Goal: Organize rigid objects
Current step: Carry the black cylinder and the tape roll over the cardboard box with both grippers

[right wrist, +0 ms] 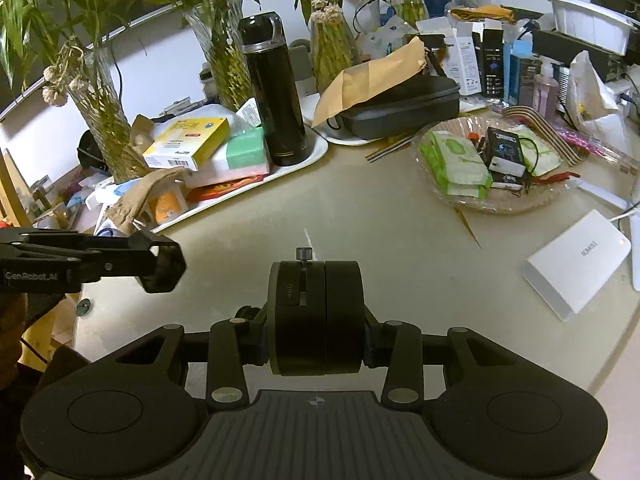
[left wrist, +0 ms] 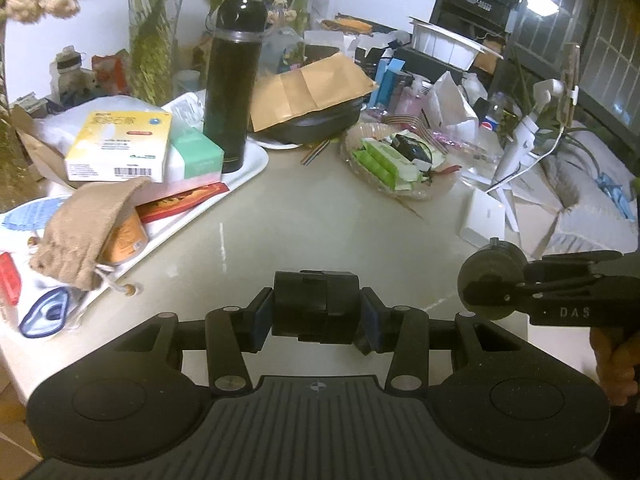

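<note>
Cluttered beige tabletop (right wrist: 400, 240), bare only in the middle. Left gripper (left wrist: 316, 308) clenched on a black blocky part (left wrist: 316, 304); right gripper (right wrist: 316, 316) clenched on a black round puck-like piece (right wrist: 316, 316) w/ small knob on top — both held above the bare patch. Seen from left cam, the right tongs sit just to the right, roughly level. Likely drop spots lie ahead: white tray (right wrist: 316, 152) w/ black flask (right wrist: 276, 92) ahead-left, nearer the left hand; glass dish (right wrist: 492, 200) ahead-right, nearer the right. Undersides of both parts hidden; what they are — can't tell.
</note>
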The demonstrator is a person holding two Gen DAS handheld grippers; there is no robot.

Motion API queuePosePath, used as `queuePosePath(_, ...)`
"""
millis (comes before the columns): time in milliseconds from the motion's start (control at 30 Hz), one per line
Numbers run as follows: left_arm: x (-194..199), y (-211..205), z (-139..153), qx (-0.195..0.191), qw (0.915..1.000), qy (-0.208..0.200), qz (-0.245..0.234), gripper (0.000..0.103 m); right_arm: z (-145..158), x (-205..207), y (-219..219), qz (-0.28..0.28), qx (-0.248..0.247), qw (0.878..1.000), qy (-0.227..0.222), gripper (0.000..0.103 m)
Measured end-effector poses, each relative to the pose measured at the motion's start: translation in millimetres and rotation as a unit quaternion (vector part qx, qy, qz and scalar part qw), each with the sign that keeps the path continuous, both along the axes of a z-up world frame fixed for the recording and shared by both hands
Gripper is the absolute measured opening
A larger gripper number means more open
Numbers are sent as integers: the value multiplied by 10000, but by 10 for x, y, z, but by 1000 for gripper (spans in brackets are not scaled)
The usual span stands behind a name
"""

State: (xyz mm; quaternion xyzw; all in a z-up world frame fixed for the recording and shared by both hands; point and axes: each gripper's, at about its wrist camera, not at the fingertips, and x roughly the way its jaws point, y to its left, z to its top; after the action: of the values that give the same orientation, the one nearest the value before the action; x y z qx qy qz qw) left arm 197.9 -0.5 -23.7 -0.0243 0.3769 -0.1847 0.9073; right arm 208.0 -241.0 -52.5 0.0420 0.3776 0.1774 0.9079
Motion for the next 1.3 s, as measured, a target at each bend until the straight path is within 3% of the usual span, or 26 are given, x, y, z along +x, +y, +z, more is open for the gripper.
queuePosePath(367, -422, -2, 262, 236, 9993, -268, -74, 45, 136, -258, -65, -57, 184, 9998, 95, 43)
queuePosePath(633, -719, 24, 332, 341, 9991, -171, -202, 45, 414, -542, -20, 12, 230, 9997, 19, 43)
queuePosePath(1300, -1275, 117, 507, 495, 9985, -24, -231, 45, 624, -1085, 145, 228, 95, 9997, -44, 43)
